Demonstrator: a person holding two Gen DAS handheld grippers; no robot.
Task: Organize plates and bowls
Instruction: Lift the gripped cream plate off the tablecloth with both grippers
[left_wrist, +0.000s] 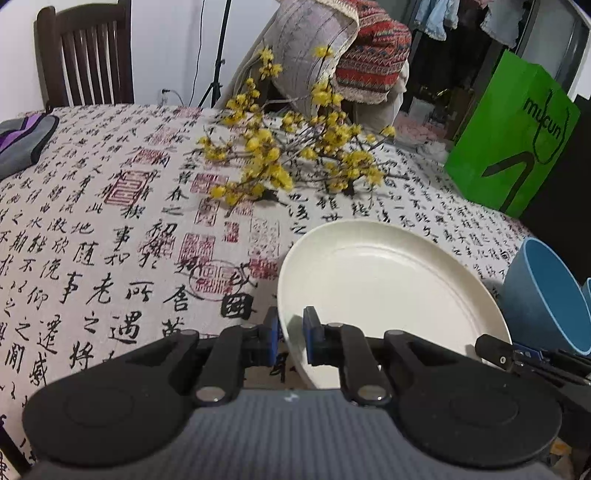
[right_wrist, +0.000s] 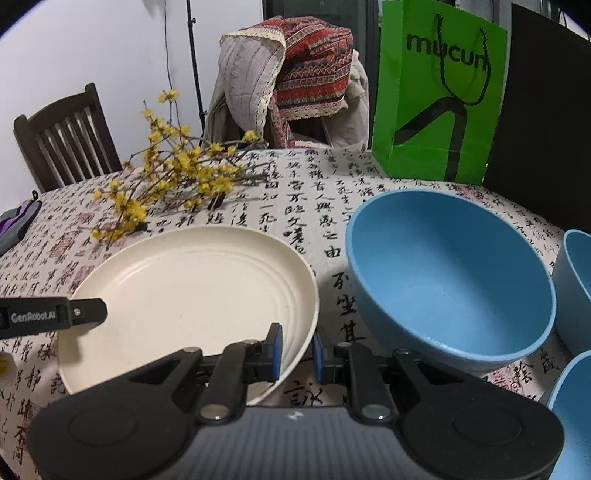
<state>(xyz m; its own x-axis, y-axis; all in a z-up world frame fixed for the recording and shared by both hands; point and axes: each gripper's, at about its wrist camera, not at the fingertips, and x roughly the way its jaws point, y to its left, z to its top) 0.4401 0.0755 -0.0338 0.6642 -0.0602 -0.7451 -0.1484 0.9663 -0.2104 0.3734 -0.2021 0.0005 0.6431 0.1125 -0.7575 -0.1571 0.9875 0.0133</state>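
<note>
While both grippers are pinching opposite edges of the cream plate (right_wrist: 192, 284), it is sitting tilted over the surface (left_wrist: 110, 221) beside the blue bowl (right_wrist: 450, 280). Left gripper (left_wrist: 290, 336) and right gripper (right_wrist: 297, 352) are clamping its thin rim; it looks light, stiff and smooth, likely slippery, so deeper rim holds seem safest.

A tablecloth (left_wrist: 110, 229) printed with black calligraphy and red seals covered the table ahead of the fingers. Well beyond the fingertips a spray of yellow-blossomed branches (left_wrist: 288, 155) lay across the cloth. Farther out and to the right of the fingers stood a green paper bag (right_wrist: 439, 96) lettered "mucun", upright at the table's far edge. Behind the branches a chair was draped with a red patterned blanket (right_wrist: 314, 66) and grey quilting. Far left of the fingers a dark wooden chair (left_wrist: 86, 55) stood against the wall, and a grey-and-purple pouch (left_wrist: 22, 142) lay at the cloth's left edge.
</note>
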